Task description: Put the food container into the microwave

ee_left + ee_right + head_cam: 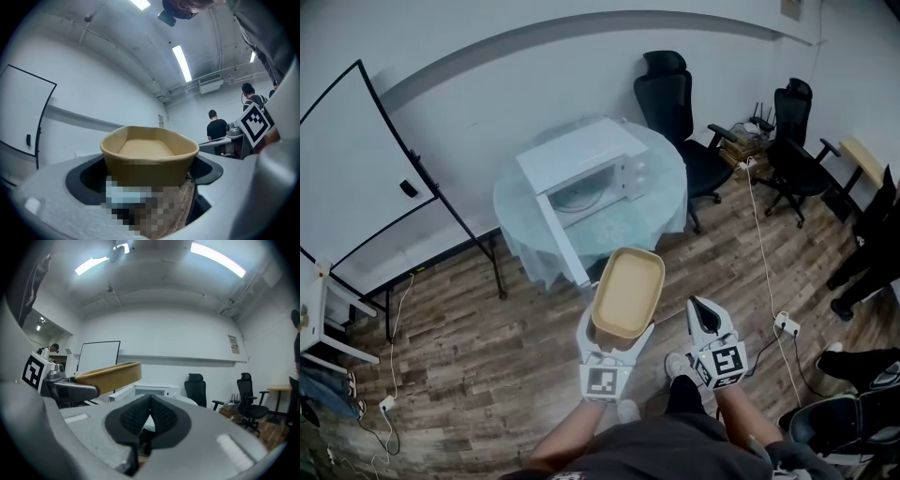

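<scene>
Food container is sitting clamped in the left gripper, held in the air above the floor and well apart from the microwave, which is standing open-doored on the bench. The carry and the placing appear left to do. The right gripper is hanging empty, jaws together. Only the head view is showing the open door, while the left gripper view is showing people beyond.

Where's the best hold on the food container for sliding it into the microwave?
Take the near short end, clamped across its width from the person's side, as the left tool grips it now. The food container is oblong and open-topped, so this hold stays out of the opening and probably leaves the far end free to enter the microwave, whose door stands open.
</scene>
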